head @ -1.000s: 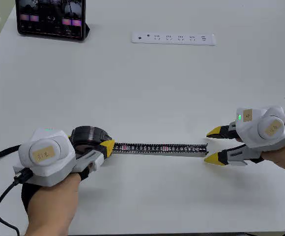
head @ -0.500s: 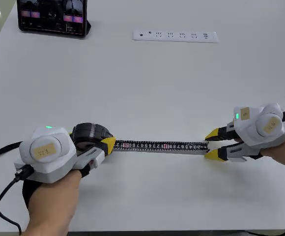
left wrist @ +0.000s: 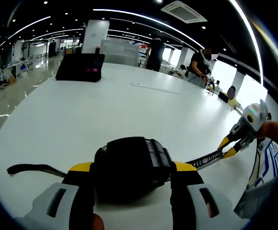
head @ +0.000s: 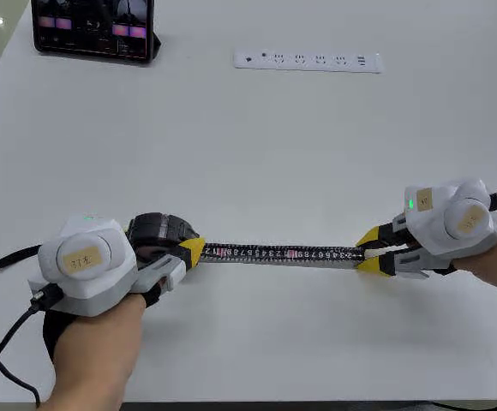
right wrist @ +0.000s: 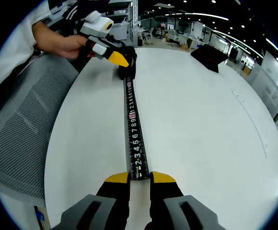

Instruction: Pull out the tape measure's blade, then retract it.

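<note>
White table (head: pixel 257 154), mesh chair (right wrist: pixel 19 143), ceiling lights (left wrist: pixel 124 14)

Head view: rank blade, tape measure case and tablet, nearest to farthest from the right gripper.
1. The blade, its end in the right gripper.
2. The tape measure case, at the blade's left end.
3. The tablet, far back left.

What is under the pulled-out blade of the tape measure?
The bare white table lies under the blade. The blade's tip is hidden between the right gripper's closed jaws; its root is hidden in the case that the left gripper holds.
</note>
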Tool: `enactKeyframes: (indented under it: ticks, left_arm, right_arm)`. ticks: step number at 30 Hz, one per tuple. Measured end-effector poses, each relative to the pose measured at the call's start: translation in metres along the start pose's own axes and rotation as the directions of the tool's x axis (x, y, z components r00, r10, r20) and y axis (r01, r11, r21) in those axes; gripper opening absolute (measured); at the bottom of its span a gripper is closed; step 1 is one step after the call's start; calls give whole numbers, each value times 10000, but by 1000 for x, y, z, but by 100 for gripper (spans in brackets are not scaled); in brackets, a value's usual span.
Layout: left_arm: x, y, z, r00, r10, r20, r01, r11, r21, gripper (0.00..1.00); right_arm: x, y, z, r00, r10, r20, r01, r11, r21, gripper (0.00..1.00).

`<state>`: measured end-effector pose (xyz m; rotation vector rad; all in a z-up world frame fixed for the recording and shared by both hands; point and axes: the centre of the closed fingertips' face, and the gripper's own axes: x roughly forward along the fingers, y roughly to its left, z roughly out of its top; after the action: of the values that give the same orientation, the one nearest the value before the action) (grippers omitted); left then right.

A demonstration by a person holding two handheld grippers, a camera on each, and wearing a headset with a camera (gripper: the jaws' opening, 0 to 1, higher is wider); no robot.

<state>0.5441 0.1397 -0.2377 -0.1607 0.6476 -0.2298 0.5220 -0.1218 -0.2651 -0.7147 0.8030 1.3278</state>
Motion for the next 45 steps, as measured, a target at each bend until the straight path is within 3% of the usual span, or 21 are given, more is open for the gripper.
enactKeyframes:
  ticks: [39, 45]
  left_arm:
    - [1, 1, -2, 9994, -33, -341, 39, 9998, 179, 57]
    - [1, 1, -2, 9993, -68, -363, 71, 9999, 92, 57]
  right_arm:
    - [2, -3, -2, 10000, -47, 81, 46, 10000, 54, 11]
    - [5, -1, 10, 9998, -28, 200, 29, 10000, -30, 11]
